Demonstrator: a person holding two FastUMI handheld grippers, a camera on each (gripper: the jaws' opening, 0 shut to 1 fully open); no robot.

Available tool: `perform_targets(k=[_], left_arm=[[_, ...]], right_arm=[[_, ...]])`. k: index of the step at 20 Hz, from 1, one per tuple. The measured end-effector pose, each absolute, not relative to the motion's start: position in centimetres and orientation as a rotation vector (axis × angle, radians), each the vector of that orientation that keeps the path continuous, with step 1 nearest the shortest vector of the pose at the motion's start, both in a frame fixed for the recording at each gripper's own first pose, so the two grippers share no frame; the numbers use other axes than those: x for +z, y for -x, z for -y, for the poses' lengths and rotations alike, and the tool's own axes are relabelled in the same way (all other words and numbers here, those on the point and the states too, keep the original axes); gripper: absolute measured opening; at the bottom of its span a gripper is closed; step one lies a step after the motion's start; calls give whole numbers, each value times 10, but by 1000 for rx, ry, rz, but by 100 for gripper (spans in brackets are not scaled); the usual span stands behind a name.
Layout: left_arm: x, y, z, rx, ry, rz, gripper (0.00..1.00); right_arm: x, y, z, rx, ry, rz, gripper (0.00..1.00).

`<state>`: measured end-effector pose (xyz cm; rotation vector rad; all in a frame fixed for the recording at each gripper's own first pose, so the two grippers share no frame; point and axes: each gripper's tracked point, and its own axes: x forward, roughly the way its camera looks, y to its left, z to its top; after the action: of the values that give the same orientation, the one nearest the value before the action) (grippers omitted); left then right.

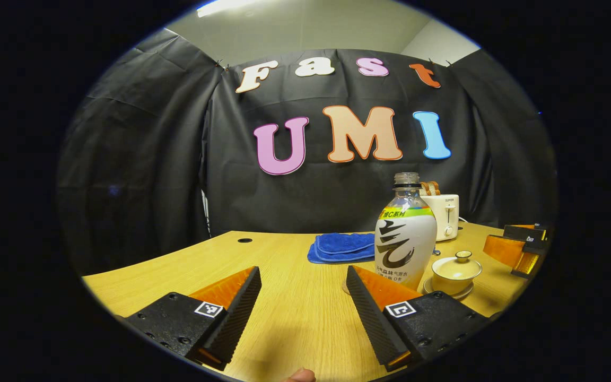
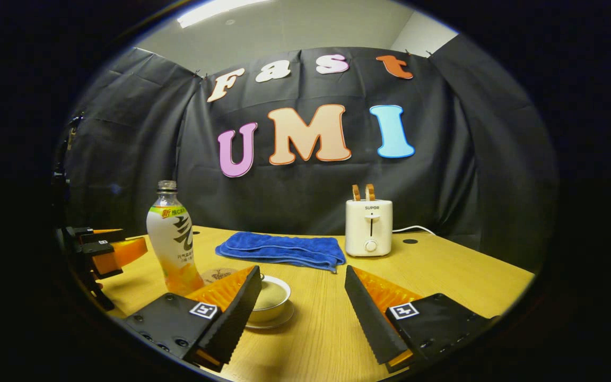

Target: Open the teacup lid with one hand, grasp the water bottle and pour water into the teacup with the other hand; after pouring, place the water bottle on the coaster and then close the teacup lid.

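An uncapped water bottle (image 1: 405,233) with a white and yellow label stands upright on the wooden table (image 1: 295,313). Just right of it, a pale lidded teacup (image 1: 456,270) sits on its saucer. My left gripper (image 1: 304,273) is open, low over the table, left of and short of the bottle. In the right gripper view, the bottle (image 2: 174,239) stands at the left with a round coaster (image 2: 219,275) beside its base. My right gripper (image 2: 303,281) is open, and its left finger hides part of the teacup (image 2: 272,297).
A folded blue cloth (image 2: 284,249) lies behind the cup, and a white toaster (image 2: 369,227) stands at the back with its cord. The right gripper (image 1: 520,249) shows at the right edge of the left gripper view. The left gripper (image 2: 106,249) shows far left in the right gripper view.
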<state>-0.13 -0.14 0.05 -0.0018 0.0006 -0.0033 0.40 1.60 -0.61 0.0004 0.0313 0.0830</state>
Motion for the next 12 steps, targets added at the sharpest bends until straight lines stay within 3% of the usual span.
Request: perform_targets(k=[12], left_arm=[[0, 1, 1, -3, 3, -2, 95]], right_arm=[[1, -28, -63, 272, 130, -139, 100]])
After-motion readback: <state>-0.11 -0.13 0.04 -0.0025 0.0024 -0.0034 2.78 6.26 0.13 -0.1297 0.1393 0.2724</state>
